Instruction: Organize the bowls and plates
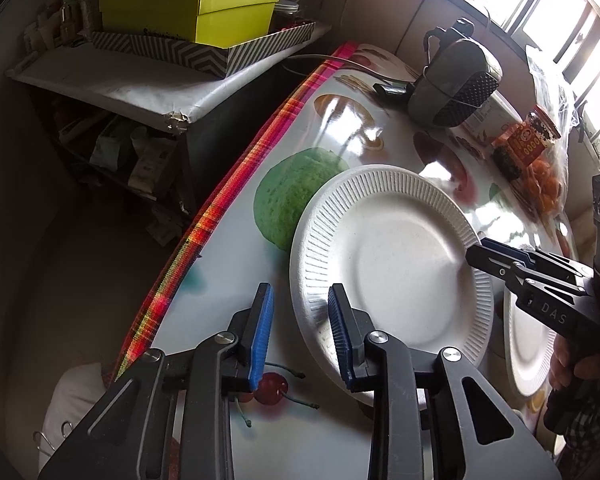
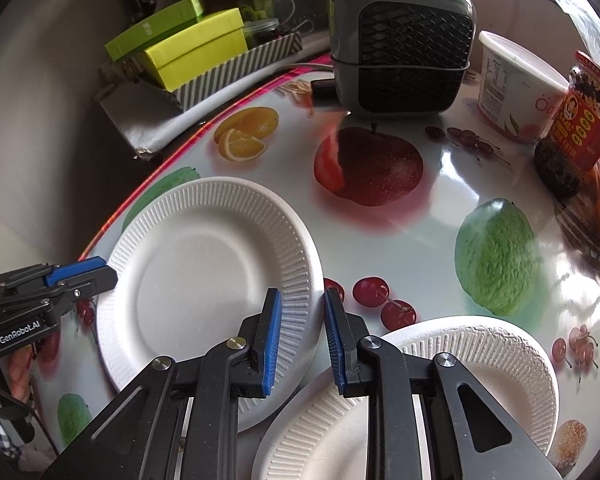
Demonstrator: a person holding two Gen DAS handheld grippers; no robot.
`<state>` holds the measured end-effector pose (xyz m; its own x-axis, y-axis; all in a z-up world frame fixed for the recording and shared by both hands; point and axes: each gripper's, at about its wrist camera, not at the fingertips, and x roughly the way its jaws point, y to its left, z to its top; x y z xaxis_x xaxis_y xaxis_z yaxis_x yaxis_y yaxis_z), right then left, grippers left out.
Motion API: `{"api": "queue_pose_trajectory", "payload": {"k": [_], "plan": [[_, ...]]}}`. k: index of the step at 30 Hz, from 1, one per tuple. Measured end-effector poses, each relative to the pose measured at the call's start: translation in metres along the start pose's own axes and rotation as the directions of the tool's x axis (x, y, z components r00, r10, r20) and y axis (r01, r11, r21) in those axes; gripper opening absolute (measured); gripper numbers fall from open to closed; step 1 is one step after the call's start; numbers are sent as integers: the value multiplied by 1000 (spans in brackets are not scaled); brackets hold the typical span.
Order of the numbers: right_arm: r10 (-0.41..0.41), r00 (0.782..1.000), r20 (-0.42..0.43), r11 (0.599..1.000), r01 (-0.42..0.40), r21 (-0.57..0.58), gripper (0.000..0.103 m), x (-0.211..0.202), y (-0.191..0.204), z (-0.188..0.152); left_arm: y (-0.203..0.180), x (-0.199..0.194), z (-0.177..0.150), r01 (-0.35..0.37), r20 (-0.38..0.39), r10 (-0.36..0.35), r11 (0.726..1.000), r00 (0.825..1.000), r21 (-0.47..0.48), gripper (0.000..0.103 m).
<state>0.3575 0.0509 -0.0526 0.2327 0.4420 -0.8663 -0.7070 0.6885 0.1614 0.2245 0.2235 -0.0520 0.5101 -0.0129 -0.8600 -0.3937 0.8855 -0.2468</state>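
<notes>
Tongs meet the paper plate [image 1: 400, 264] from opposite sides: the right tongs [image 2: 300, 320] are clenched on its rim, while the left tongs [image 1: 300, 320] straddle the facing rim with a gap showing, not yet pinching. The plate seems to rest on the counter [image 2: 420, 232], with a second plate [image 2: 480, 360] just beside it on the right-tongs side. Best to seat the left pads fully over the ribbed rim, squeeze gently so the paper does not buckle, then raise both sides level. "DAS" reads on the right tongs and "GenRobot.AI" on the left. Beyond the plate, the red jar [image 2: 584, 120] carries characters too small to read.
</notes>
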Motion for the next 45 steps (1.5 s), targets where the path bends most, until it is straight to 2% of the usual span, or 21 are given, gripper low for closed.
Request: {"api": "queue_pose_trajectory", "payload": {"k": [10,13,29,45], "plan": [[9,1000,1,1000,-9,17,21,-1,-1,-1,2,1,-1,17,2,-17,1000,1000,-7,24],[12,1000,1,1000,-12,24,20,-1,-2,-1,2,1,-1,33,-1,-33,999,999,-13,19],[41,999,24,998,-42,57,20,-17,2,-2,5,-9,-4,31,6,-31,999,999,-24,19],[69,995,69,994,-74,85,20,-56,11,-13,0,-47,-14,51,51,-50,999,997,-5,19]]}}
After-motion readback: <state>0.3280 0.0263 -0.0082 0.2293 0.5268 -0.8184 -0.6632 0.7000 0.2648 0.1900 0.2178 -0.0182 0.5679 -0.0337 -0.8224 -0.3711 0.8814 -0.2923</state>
